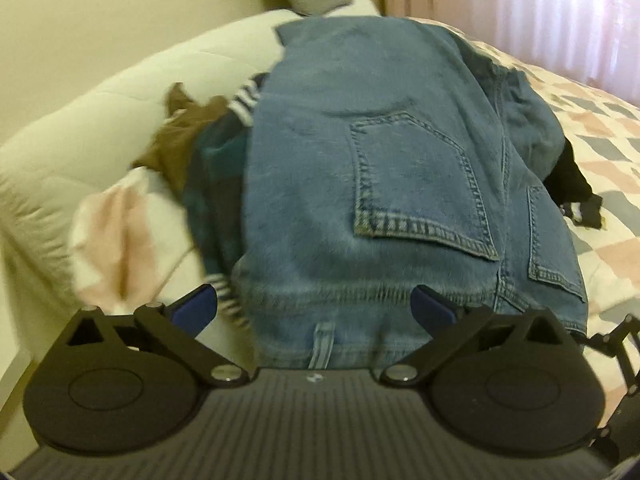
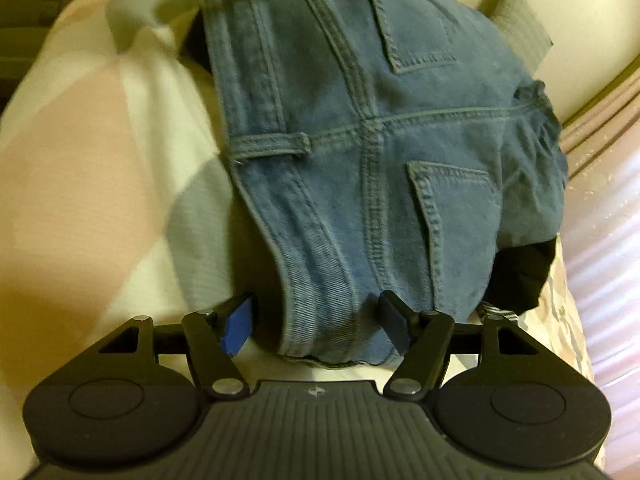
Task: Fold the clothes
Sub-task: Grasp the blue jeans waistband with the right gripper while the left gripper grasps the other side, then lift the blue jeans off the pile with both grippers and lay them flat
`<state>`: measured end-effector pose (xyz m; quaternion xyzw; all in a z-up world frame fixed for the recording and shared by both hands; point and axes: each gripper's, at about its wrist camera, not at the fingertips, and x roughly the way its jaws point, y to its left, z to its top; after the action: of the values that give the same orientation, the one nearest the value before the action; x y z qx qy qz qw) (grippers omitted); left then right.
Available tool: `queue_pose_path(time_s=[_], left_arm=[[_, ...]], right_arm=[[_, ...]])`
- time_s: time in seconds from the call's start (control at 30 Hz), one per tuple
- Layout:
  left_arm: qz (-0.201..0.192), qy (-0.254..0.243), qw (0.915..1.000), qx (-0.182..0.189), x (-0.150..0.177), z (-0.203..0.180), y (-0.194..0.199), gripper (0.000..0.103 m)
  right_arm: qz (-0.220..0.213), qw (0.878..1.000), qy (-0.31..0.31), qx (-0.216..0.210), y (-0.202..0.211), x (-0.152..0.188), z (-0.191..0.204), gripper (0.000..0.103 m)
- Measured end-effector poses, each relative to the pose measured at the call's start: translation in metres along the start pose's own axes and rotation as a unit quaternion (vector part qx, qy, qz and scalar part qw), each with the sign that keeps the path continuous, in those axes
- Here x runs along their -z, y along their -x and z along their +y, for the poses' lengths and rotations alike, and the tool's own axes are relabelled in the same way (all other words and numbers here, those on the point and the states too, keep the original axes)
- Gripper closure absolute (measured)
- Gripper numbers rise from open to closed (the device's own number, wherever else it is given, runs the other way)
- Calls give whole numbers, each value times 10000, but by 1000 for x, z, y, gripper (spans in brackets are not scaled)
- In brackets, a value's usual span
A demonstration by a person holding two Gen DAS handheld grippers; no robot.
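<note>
One jeans (image 1: 360, 184), two back pockets (image 1: 420, 184).

Jeans (image 1: 400, 160) are faded blue denim, coarse weave, raised stitching. Bedspread (image 2: 100, 140) is soft matt cloth. Left gripper (image 1: 314, 308) is matt black plastic.

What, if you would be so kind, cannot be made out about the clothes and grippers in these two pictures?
- Blue denim jeans: the legs lie out of sight beyond the folded seat in both views.
- Pile of clothes under the jeans: the denim covers most of it in the left wrist view, and blur hides what each piece is.
- Black garment: mostly under the jeans in the right wrist view.
- Left gripper and right gripper: open; contact with the waistband is unclear.
</note>
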<state>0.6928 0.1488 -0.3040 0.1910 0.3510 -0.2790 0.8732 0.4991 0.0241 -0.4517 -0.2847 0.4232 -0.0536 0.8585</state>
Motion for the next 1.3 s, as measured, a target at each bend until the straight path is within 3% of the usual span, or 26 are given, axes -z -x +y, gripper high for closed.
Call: queue_pose_path(time_s=[0.03, 0.1, 0.17, 0.23, 0.3, 0.37, 0.4, 0.43, 0.47, 0.5, 0.53, 0.57, 0.67, 0.73, 0.87, 1.0, 1.13, 1.17, 1.3], left_arm=[[28, -63, 10000, 54, -1, 0, -5, 16], [23, -110, 9999, 17, 0, 0, -9, 27], [21, -127, 9999, -10, 1, 1, -12, 62], [0, 48, 9999, 146, 4, 9, -6, 69], [-15, 86, 9996, 267, 6, 14, -3, 70], [55, -83, 9997, 203, 6, 10, -10, 53], [140, -144, 9996, 217, 6, 9, -15, 46], [174, -169, 9994, 255, 6, 7, -20, 41], [196, -170, 9994, 239, 6, 5, -22, 42], [204, -173, 9994, 219, 6, 3, -23, 45], [179, -168, 9995, 184, 6, 1, -21, 60], [165, -106, 9997, 161, 4, 3, -18, 72], [157, 417, 9978, 484, -3, 17, 3, 90], [33, 710, 9950, 696, -13, 21, 24, 94], [-605, 702, 9912, 948, -51, 6, 84, 95], [-1361, 688, 9824, 1076, -103, -17, 146, 95], [-1983, 688, 9687, 1323, -164, -52, 202, 95], [-2144, 625, 9649, 1384, -179, -65, 217, 94], [-2871, -51, 9437, 1643, -227, -162, 280, 94]], right_arm=[[20, 10000, -6, 39, -2, 0, -3, 41], [51, 10000, -61, 34, -5, 1, -11, 47], [38, 9999, -140, 25, -6, 1, -17, 60], [-34, 9997, -234, 65, -4, 2, -20, 69], [-84, 9992, -288, 277, -4, 1, -15, 69], [-60, 9986, -243, 462, -7, 0, -6, 54], [-29, 9983, -108, 564, -11, -1, 2, 37], [-46, 9979, 39, 642, -15, -2, 7, 34], [-55, 9979, 165, 616, -17, -2, 8, 36], [-61, 9979, 289, 577, -19, -3, 10, 49], [-67, 9977, 413, 537, -22, -4, 11, 73], [-68, 9991, 201, 356, -18, -7, -1, 75], [-132, 9983, -544, -158, -3, -13, -43, 84], [-336, 9957, -836, -203, 22, -16, -69, 85], [-834, 9869, -1378, -92, 87, -22, -126, 94], [-1337, 9702, -2020, 74, 152, -23, -190, 97], [-1813, 9324, -3127, -5, 220, 3, -264, 97], [-1935, 9202, -3402, -53, 239, 14, -282, 97], [-2335, 8901, -3914, -42, 314, 71, -323, 97]])
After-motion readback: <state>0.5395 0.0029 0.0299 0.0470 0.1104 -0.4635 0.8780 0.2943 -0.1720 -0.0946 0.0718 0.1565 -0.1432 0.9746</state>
